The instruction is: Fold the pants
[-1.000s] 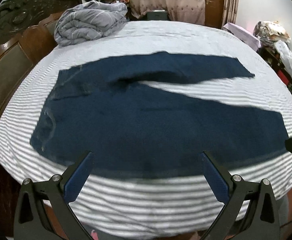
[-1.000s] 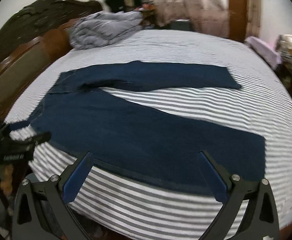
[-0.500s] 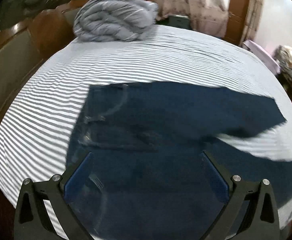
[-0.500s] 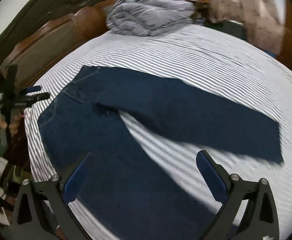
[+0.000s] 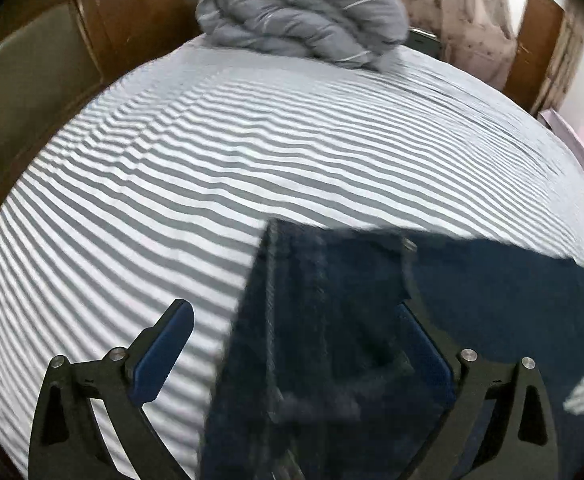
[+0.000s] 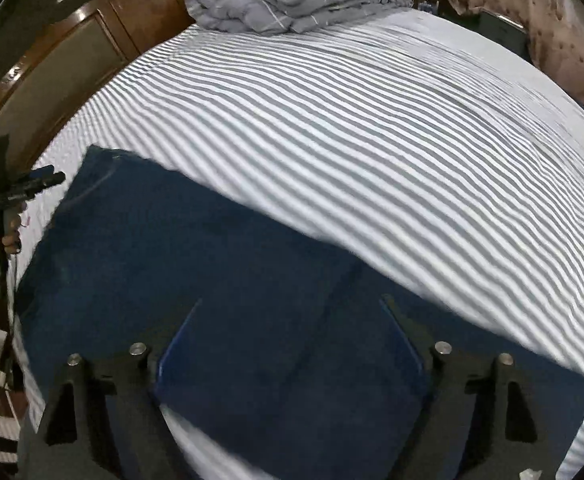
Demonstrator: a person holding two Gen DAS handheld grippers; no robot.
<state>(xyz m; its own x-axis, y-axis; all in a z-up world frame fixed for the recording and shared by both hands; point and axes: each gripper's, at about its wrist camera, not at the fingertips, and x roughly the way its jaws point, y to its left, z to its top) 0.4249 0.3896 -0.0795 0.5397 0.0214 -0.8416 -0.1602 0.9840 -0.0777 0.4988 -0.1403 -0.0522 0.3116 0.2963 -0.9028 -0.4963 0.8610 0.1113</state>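
Note:
Dark blue pants (image 5: 332, 300) lie flat on the striped bed sheet (image 5: 251, 152). In the left wrist view my left gripper (image 5: 296, 320) hovers open over the waist end. One finger is above the bare sheet and the other above the denim, and nothing is pinched. In the right wrist view my right gripper (image 6: 292, 328) hangs over a leg of the pants (image 6: 211, 248). Its jaws are closing, still wide apart, and the cloth lies below them untouched. The left gripper (image 6: 51, 175) shows at the left edge of that view, held in a hand.
A folded grey duvet (image 5: 304, 12) sits at the far end of the bed by the brown wooden headboard (image 5: 51, 60). Curtains (image 6: 564, 20) and a wooden door (image 5: 540, 36) stand beyond the bed. Striped sheet stretches between pants and duvet.
Both grippers have swept forward and lower across the pants toward the far side of the bed. The right jaws now stand closer together than before.

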